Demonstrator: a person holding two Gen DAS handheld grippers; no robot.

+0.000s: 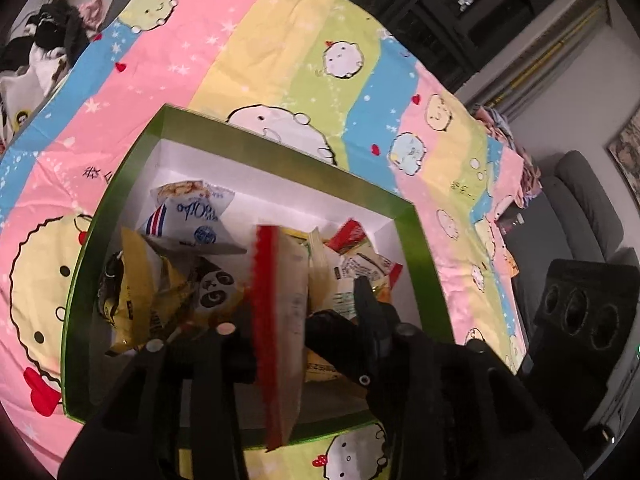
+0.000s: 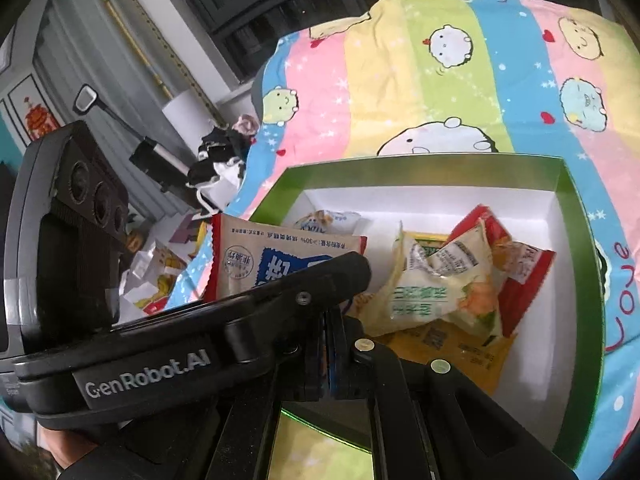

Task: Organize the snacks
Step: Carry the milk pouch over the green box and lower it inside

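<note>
A bed covered by a pastel striped cartoon sheet (image 1: 256,56) fills both wrist views, with dark window frames behind it, a grey sofa (image 1: 576,200) at the right edge of the left wrist view and a heap of clothes (image 1: 52,44) at the far corner. On the sheet sits a green box (image 1: 280,156) with a white interior, holding loose snack packets. The word "Love" is stitched in red script on the sheet beside the box in the right wrist view, and "GenRobot.AI" is printed in white on the left gripper (image 2: 280,280), which crosses that view. The left gripper (image 1: 300,320) is clamped on a red-edged snack packet (image 1: 280,320), held edge-on above the box; the right wrist view shows the packet's blue and white label with Chinese print (image 2: 280,256). Inside lie a white and blue pouch (image 1: 188,216), a yellow panda packet (image 1: 160,292) and a crumpled pale packet (image 2: 440,284) over red and orange ones. The right gripper (image 2: 328,360) hovers at the box's near edge, its black pads nearly together with only a thin gap and nothing between them.
</note>
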